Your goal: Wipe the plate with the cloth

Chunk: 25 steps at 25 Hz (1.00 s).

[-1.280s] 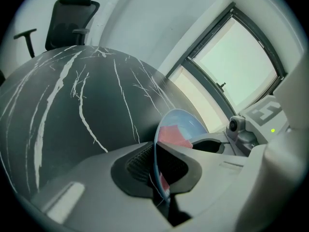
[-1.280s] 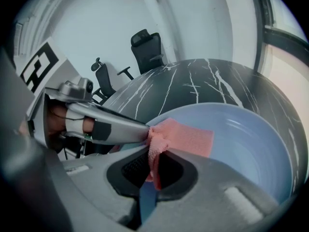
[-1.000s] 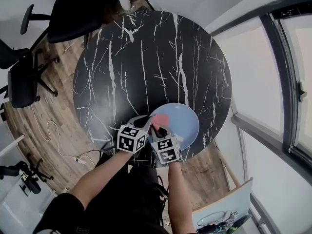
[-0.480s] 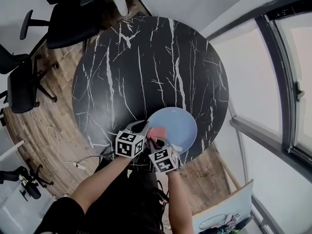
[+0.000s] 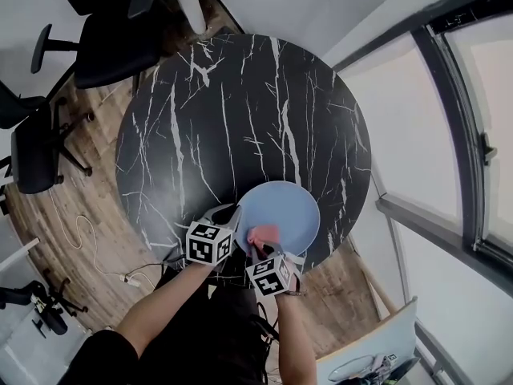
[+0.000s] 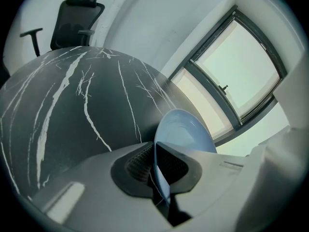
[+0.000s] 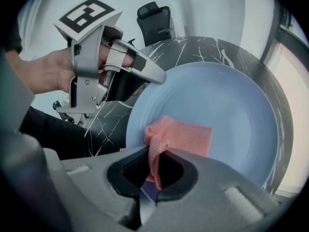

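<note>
The person stands at a round black table point(image 5: 240, 111) with white veins like marble. A pale blue plate point(image 5: 287, 205) is at the edge of the table nearest to the person, on the side toward the window point(image 5: 433, 135).

The left tongs point(image 6: 155, 167) are clenched on the rim of the plate: the thin blue edge stands between the two dark ribbed pads, and both pads press on it. In the head view these tongs meet the plate at its left edge. I cannot tell whether the plate lies flat on the table or is lifted a little on that side.

The right tongs point(image 7: 154, 170) are clenched on a pink cloth point(image 7: 182, 135). One fold of the cloth is pinched between the pads and the rest spreads flat on the inside of the plate. The cloth touches the plate in its near left part, close to the rim and just beside the left tongs. The right tongs point steeply down at the plate.

Black office chairs point(image 5: 104, 38) stand on the wooden floor point(image 5: 88, 191) behind the table, well apart from the plate.
</note>
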Each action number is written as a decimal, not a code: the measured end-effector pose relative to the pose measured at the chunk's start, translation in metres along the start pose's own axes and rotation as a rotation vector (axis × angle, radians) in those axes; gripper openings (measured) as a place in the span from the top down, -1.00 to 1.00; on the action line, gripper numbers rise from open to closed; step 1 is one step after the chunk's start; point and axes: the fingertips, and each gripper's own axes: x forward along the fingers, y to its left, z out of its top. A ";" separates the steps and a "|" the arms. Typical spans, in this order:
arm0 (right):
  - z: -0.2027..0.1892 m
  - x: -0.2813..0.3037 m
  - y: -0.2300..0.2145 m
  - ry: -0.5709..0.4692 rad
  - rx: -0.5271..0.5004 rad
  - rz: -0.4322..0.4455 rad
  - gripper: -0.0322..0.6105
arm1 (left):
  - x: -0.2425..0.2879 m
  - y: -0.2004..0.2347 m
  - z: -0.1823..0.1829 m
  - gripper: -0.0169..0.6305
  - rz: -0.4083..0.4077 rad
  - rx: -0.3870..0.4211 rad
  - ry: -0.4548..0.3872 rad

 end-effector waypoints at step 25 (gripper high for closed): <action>-0.043 -0.030 -0.080 0.148 -0.047 -0.236 0.84 | 0.003 -0.003 0.002 0.90 -0.018 0.067 0.027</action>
